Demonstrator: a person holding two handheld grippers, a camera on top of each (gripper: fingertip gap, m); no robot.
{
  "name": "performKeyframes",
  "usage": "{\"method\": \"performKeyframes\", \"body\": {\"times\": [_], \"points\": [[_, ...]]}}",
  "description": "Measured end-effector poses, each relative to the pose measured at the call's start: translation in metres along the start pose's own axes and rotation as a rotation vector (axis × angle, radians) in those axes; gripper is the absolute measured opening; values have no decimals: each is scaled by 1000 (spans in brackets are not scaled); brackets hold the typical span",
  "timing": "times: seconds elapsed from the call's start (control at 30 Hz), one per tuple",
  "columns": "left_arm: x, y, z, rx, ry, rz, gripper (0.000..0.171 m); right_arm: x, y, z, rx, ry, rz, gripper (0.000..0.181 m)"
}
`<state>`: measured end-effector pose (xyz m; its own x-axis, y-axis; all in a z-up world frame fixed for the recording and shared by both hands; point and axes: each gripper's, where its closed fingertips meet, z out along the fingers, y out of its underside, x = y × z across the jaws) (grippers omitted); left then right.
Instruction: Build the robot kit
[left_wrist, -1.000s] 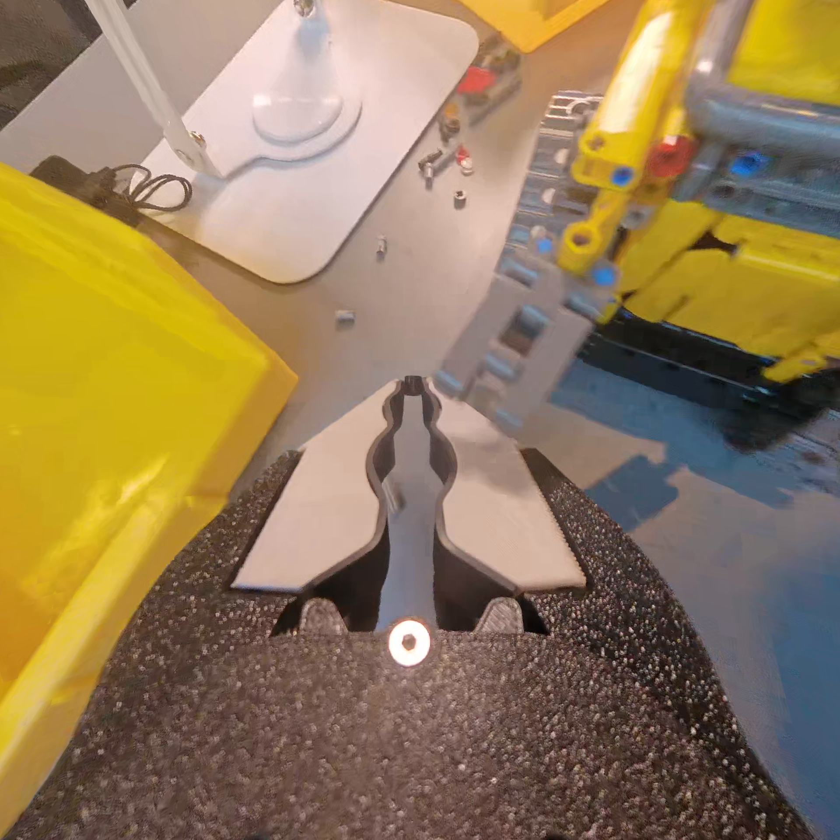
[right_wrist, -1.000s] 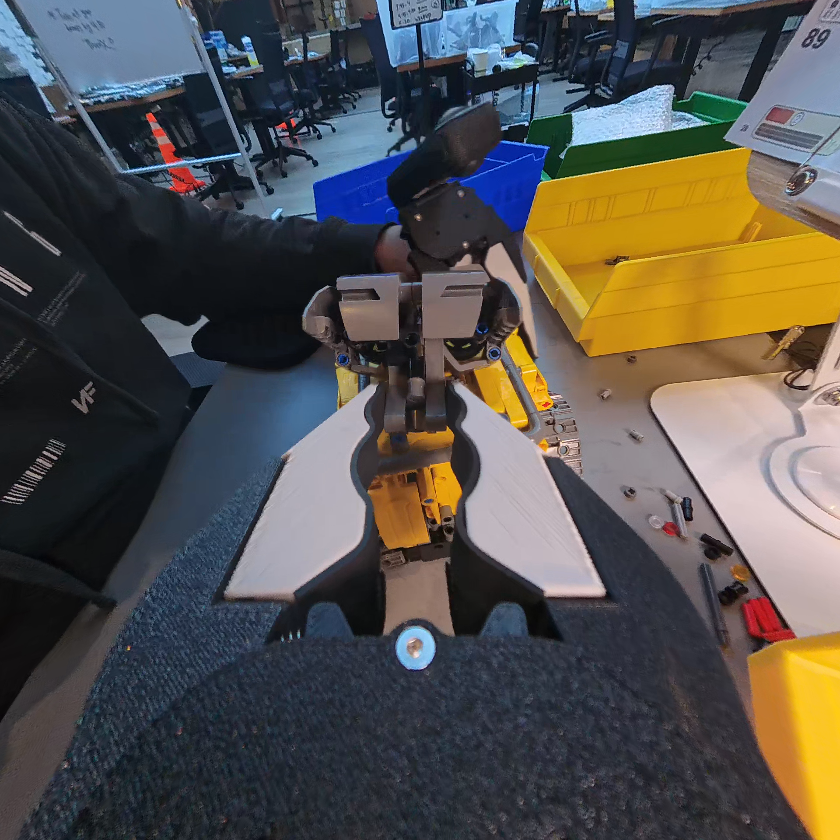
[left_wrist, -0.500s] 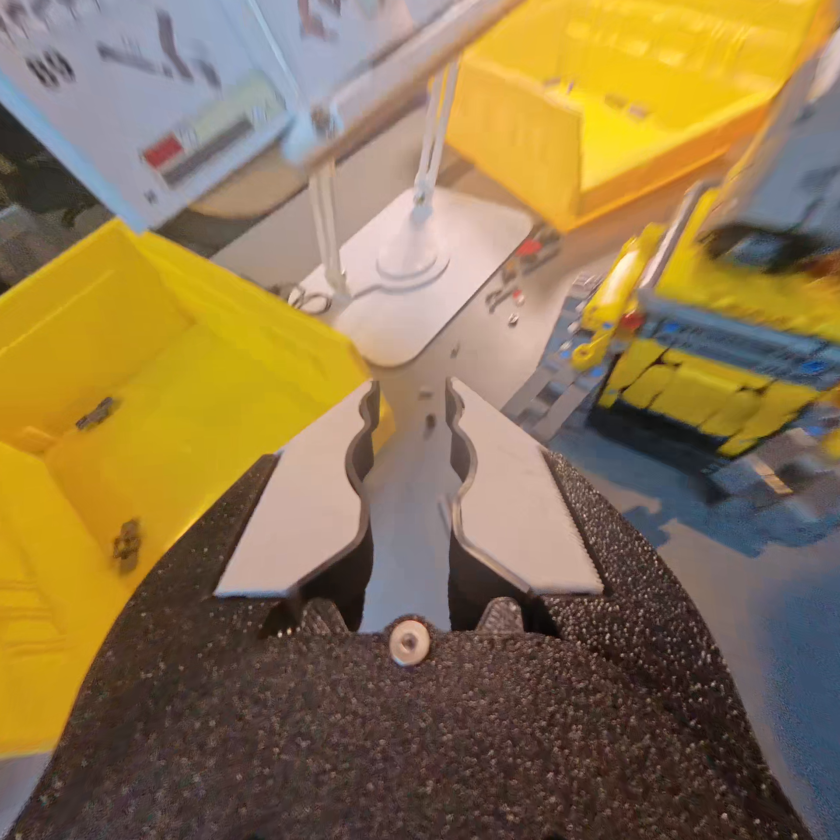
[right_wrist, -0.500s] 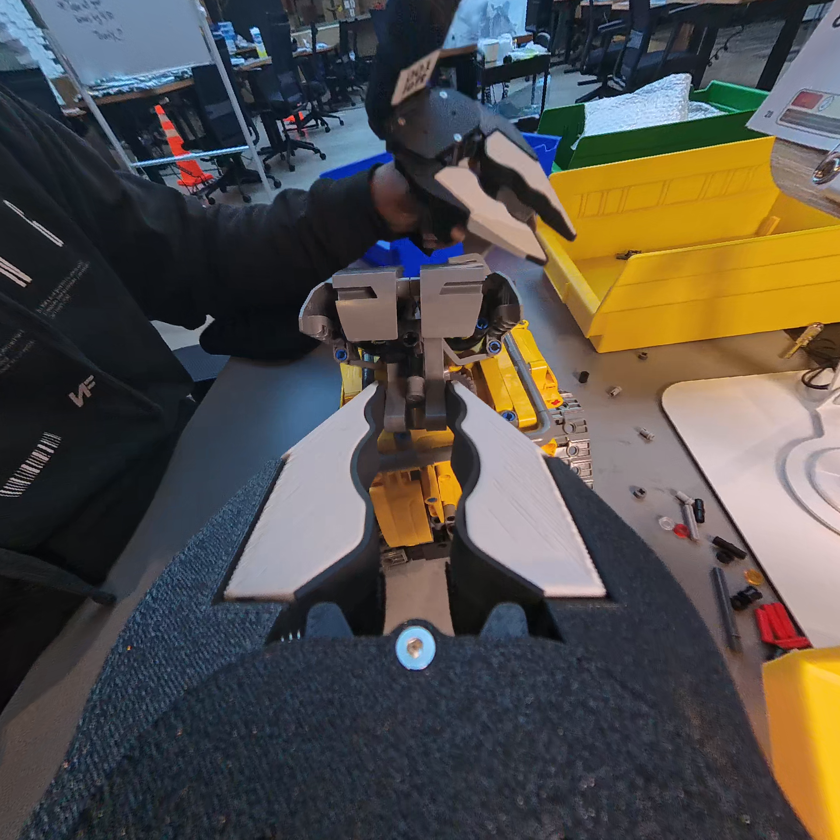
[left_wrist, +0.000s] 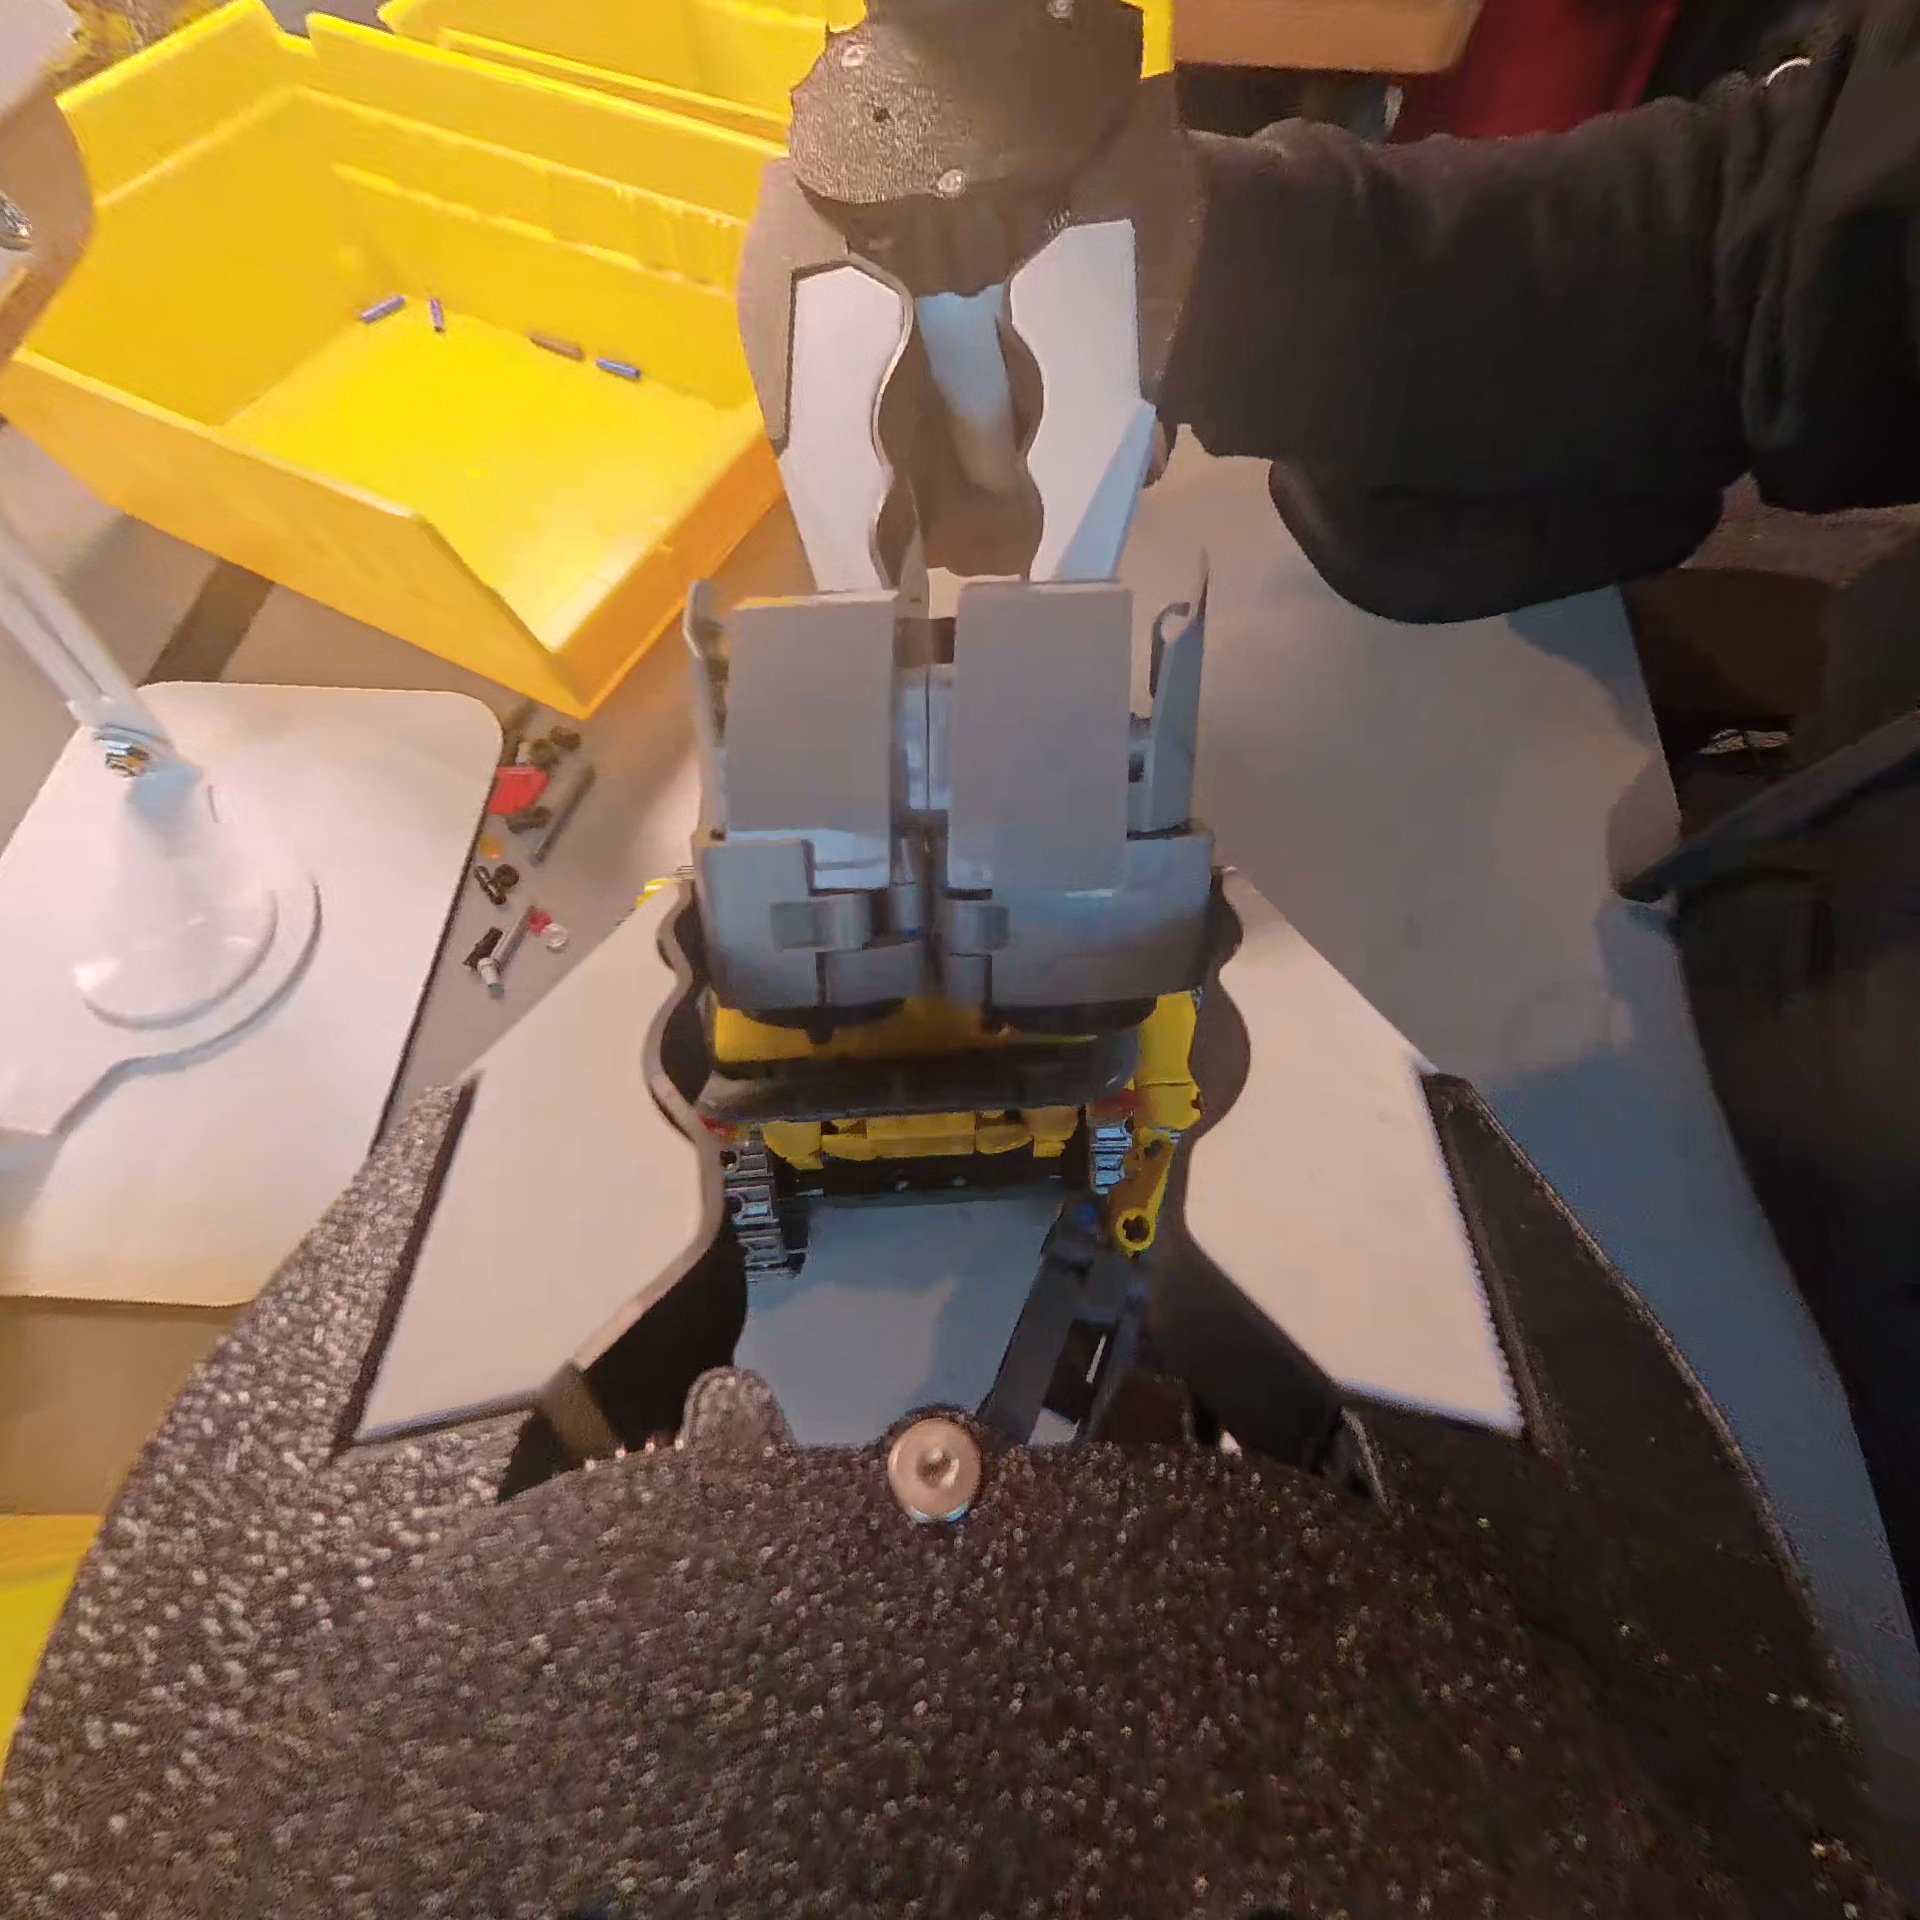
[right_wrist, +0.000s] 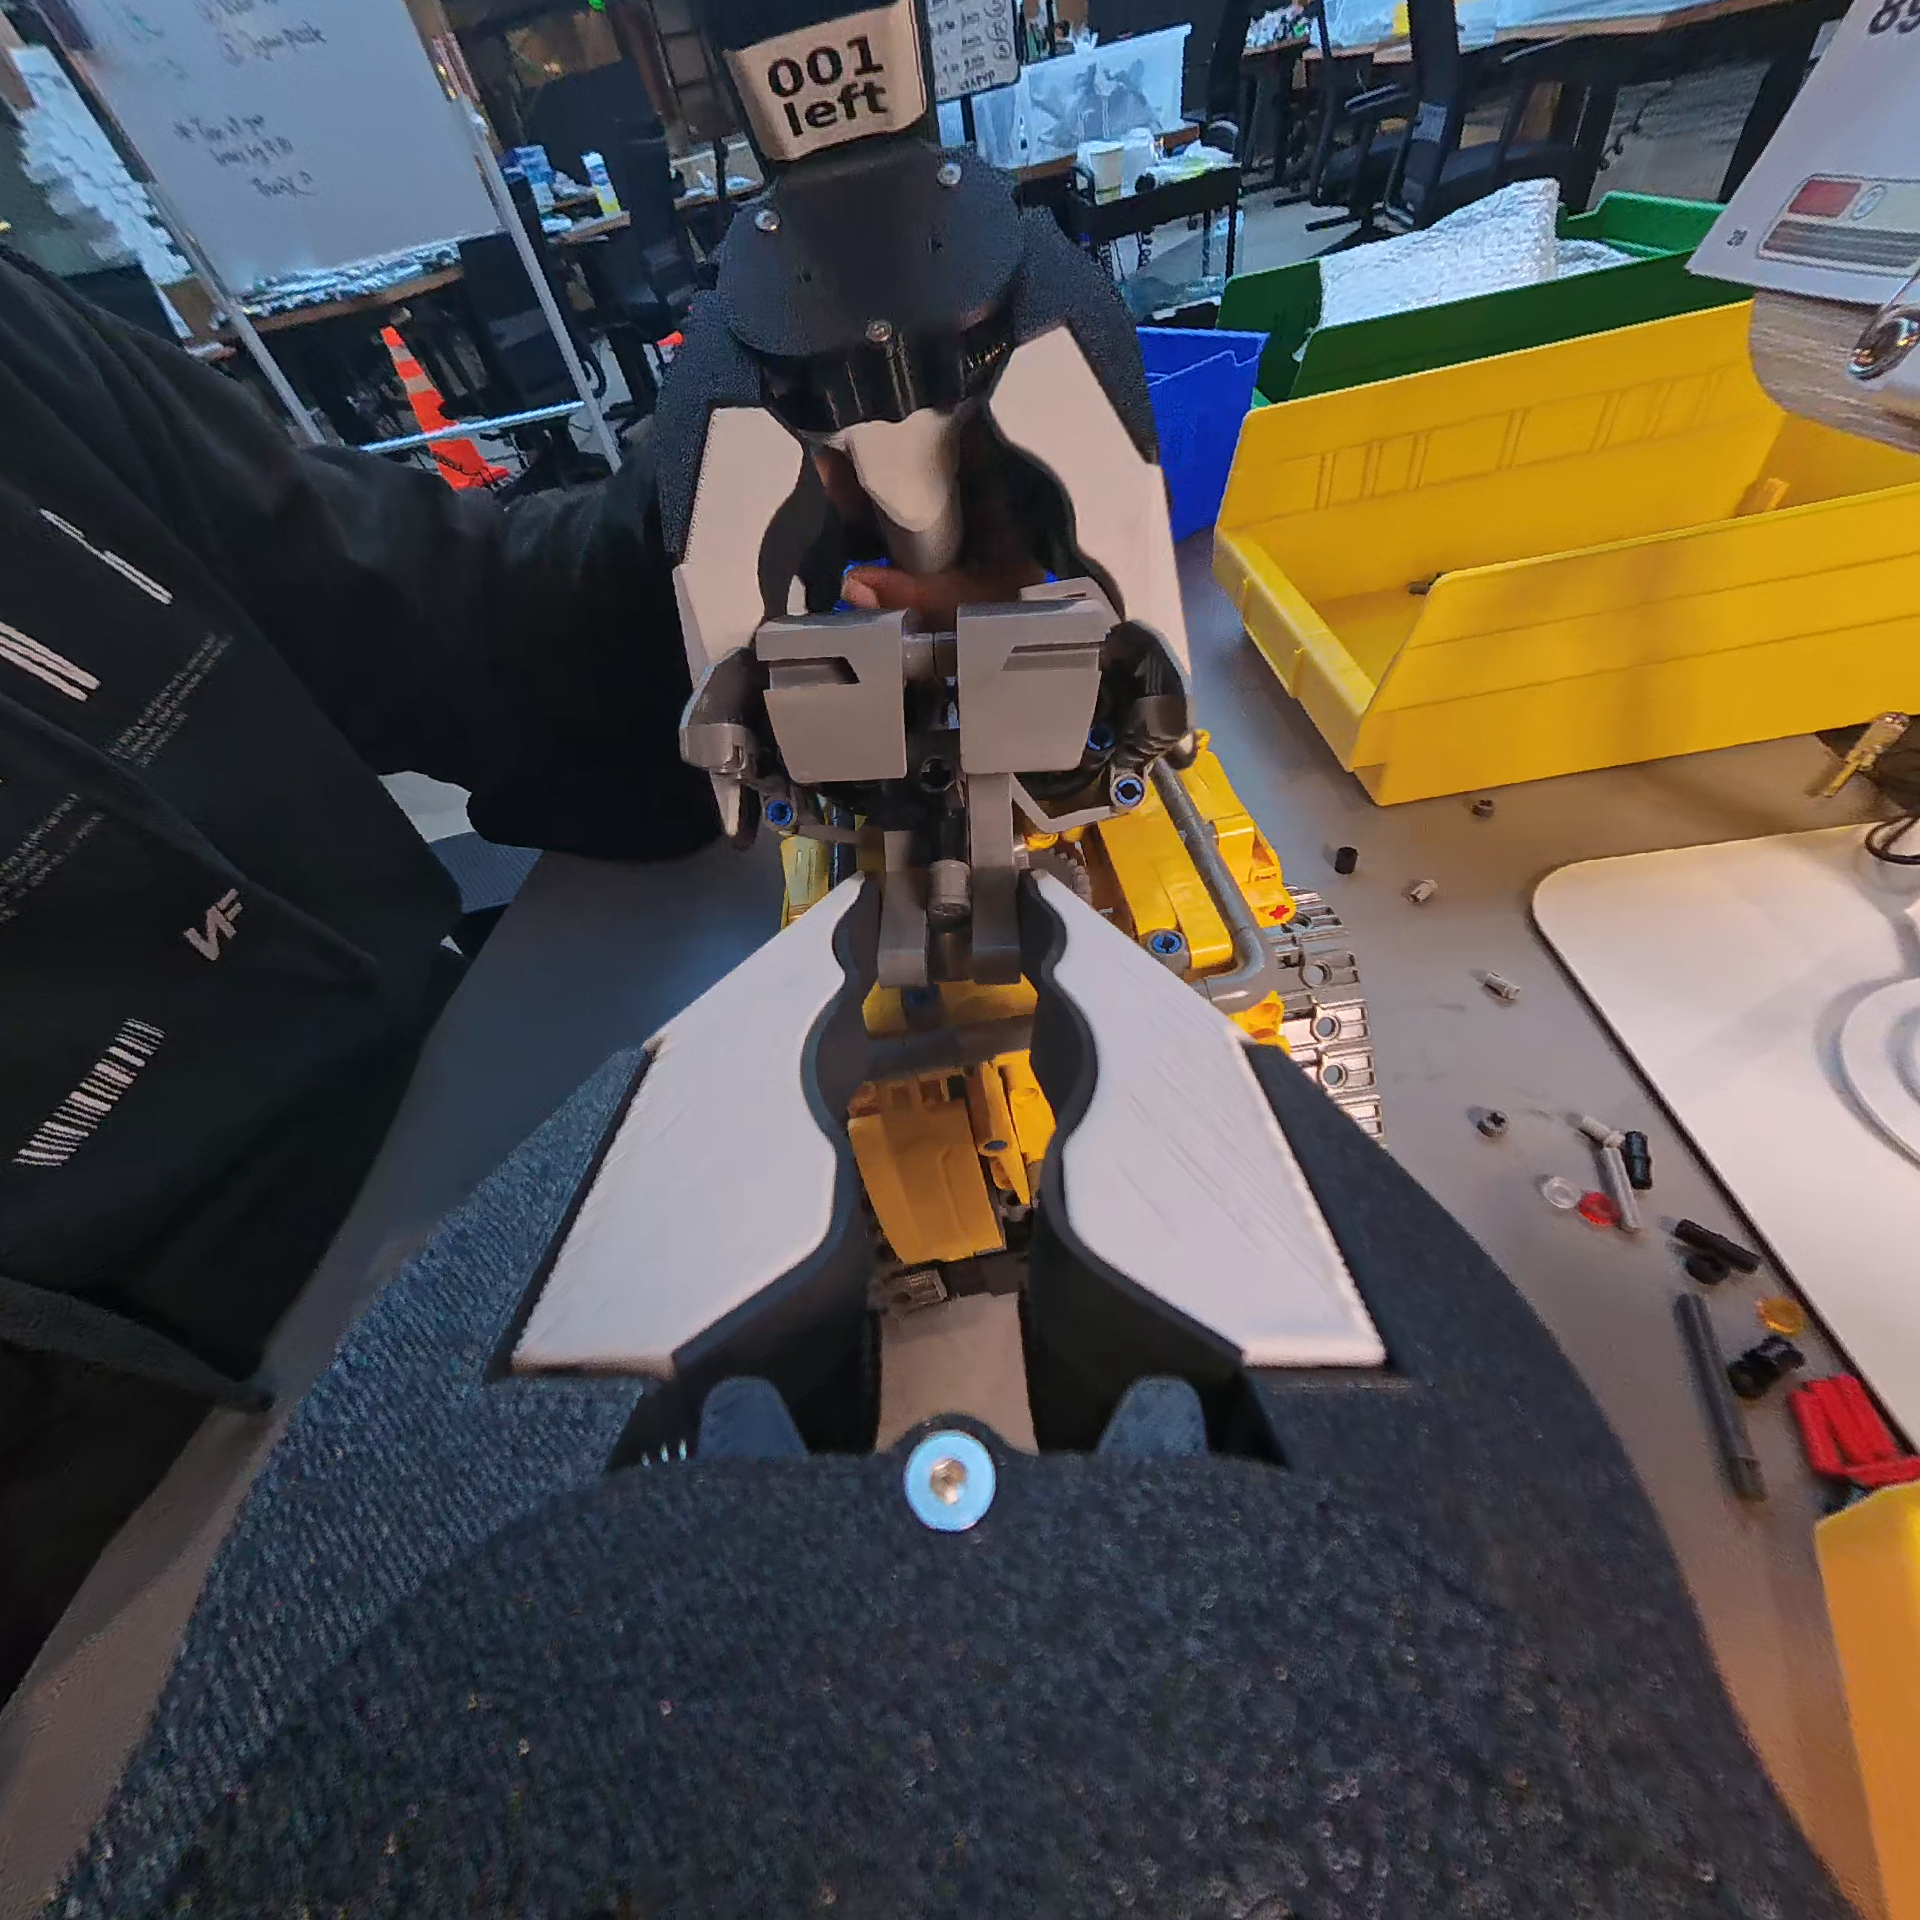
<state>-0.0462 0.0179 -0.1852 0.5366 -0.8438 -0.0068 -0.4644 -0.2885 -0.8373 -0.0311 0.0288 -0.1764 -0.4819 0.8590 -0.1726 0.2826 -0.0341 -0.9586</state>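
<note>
Grippers face each other across a yellow-and-grey brick-built tracked vehicle (right_wrist: 1049, 1039) standing at the centre of the grey desk (right_wrist: 1455, 1039). In the right wrist view, the right gripper (right_wrist: 943, 914) has its fingers closed in on the grey upright stem (right_wrist: 940, 904) below the model's grey bucket (right_wrist: 930, 696), tips pressing it from both sides. In the left wrist view, the left gripper (left_wrist: 951, 935) is spread wide, its fingers flanking the broad grey bucket (left_wrist: 951, 831); whether they touch its sides I cannot tell. Upper right in the right view sits a yellow bin (right_wrist: 1558, 582), with a green bin (right_wrist: 1455, 312) and a blue bin (right_wrist: 1195, 416) behind it. Lower right, loose small parts (right_wrist: 1714, 1299) in black, red and grey lie beside a white stand base (right_wrist: 1714, 987). A black sleeve (right_wrist: 468, 623) reaches in from the left.
</note>
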Motion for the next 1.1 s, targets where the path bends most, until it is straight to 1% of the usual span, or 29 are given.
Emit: {"method": "performKeyframes", "body": {"times": [0.07,0.13,0.2,0.3,0.37,0.43,0.5,0.7,1.03,1.1], "points": [[0,-4,-4,29,9,-18,93,-1,-2,0,4,3,-3,26],[-3,-14,-11,88,27,-61,92,0,-9,0,19,11,-4,26],[-7,-22,-18,121,50,-101,92,2,-16,0,32,28,-16,27],[-17,-29,-25,143,67,-147,92,10,-13,0,-9,82,-45,28],[-22,-30,-26,131,82,-167,91,14,-7,1,-37,106,-47,28],[-25,-23,-23,99,78,-157,91,21,-2,2,-56,151,-49,26],[-24,-18,-21,88,84,-165,91,21,3,3,-87,153,-55,25],[-24,-20,-26,126,76,-176,91,20,2,8,-103,145,-77,25],[-22,-10,-25,41,15,-122,91,23,3,8,-177,179,-150,25],[-21,-13,-27,42,-1,-107,91,23,3,9,-195,177,-166,25]]}}
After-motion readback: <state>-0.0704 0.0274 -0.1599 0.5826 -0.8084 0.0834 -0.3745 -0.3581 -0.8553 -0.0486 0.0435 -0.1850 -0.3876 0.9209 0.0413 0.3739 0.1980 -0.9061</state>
